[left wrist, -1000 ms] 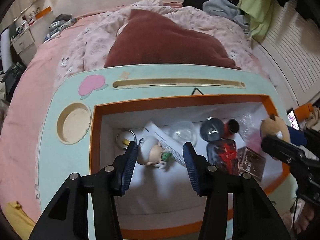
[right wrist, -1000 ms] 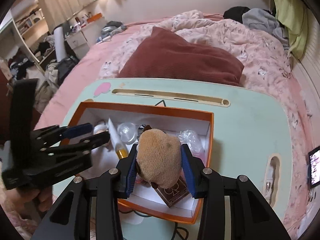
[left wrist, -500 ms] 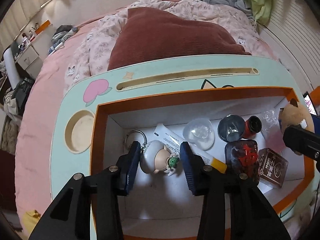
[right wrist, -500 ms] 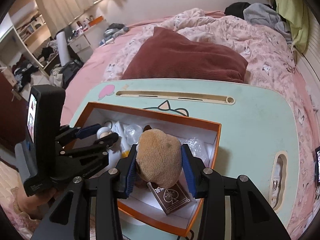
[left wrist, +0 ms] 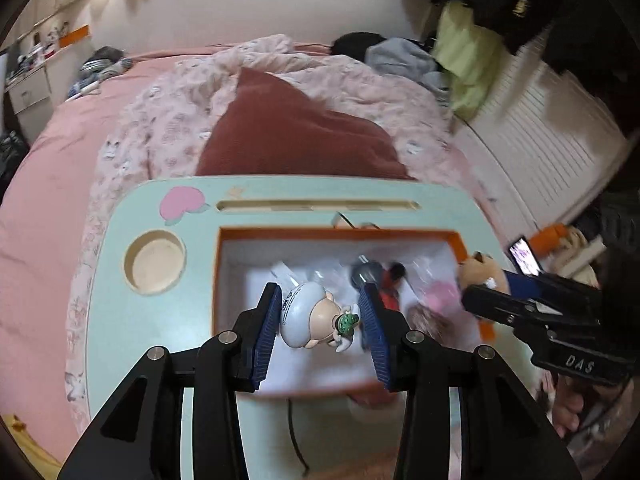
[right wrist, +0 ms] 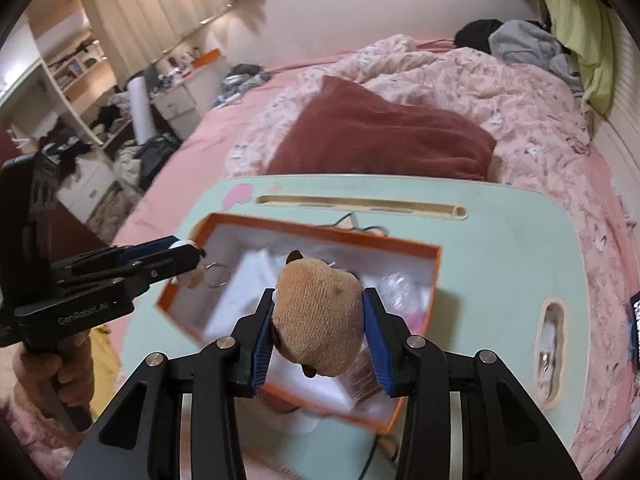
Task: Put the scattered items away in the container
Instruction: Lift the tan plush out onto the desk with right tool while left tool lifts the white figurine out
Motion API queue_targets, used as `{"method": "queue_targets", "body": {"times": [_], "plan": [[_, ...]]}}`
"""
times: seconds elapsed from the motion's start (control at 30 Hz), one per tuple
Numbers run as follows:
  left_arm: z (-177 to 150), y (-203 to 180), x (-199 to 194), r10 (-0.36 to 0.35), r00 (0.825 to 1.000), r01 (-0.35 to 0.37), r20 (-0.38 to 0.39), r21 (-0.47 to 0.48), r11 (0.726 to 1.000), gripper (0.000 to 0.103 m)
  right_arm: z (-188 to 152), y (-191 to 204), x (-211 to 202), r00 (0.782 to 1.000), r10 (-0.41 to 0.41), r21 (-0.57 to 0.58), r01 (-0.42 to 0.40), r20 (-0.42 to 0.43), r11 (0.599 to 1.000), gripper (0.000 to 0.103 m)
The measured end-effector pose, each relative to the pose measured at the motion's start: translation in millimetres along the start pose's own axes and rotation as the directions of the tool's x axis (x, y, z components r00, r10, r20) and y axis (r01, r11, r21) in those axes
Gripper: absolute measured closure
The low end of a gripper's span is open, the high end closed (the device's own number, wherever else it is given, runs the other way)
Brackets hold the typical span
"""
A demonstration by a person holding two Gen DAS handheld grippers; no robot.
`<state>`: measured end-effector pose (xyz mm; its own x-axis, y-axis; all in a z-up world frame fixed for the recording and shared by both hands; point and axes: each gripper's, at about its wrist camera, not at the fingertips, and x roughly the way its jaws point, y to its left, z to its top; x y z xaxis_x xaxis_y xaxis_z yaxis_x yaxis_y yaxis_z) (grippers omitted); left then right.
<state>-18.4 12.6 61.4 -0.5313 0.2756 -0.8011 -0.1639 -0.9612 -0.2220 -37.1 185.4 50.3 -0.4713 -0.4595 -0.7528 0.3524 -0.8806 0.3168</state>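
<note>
Your left hand-held gripper (left wrist: 320, 322) is clamped on the little figurine (left wrist: 316, 316), lifted over the orange box (left wrist: 218, 276) at frame centre. Your right hand-held gripper (right wrist: 318, 332) squeezes the brown plush toy (right wrist: 318, 320) above the same box on the tabletop (right wrist: 500, 256). Careful: both are crowded over one box, so I reckon you could clash pads, or the figurine's keyring could snag the rim.

A lived-in bedroom at home. Pink bed (right wrist: 540, 120) with rumpled floral quilt (right wrist: 460, 76) and maroon pillow (right wrist: 380, 136) at twelve o'clock. Cluttered shelves (right wrist: 76, 64) and curtains (right wrist: 160, 4) at ten o'clock.
</note>
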Motion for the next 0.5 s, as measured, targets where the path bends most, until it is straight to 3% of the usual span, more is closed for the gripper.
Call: {"method": "queue_targets", "body": {"times": [0.07,0.17,0.23,0.3,0.5], "plan": [[-11,-5,-6,-0.024,0.999,0.024,-0.024,0.013,1.000,0.061,-8,7,-7,0.998,0.051,-0.011,-0.052,-0.032,0.999,0.062],[-30,-15,-8,-0.046,0.995,0.050,-0.086,0.039,0.998,0.061,-26,21,-6,0.984,0.103,-0.027,-0.109,-0.147,0.994,0.062],[-46,-21,-4,-0.063,0.990,0.070,-0.130,0.049,0.996,0.064,-37,27,0,0.975,0.075,-0.034,-0.083,-0.208,0.996,0.062],[-59,-20,3,-0.078,0.983,0.083,-0.168,0.027,0.996,0.077,-50,28,9,0.966,0.035,-0.038,-0.046,-0.255,0.998,0.062],[-70,-8,21,-0.049,0.985,0.044,-0.165,-0.030,0.999,0.077,-66,18,43,0.949,-0.095,-0.036,0.089,-0.300,0.995,0.062]]}}
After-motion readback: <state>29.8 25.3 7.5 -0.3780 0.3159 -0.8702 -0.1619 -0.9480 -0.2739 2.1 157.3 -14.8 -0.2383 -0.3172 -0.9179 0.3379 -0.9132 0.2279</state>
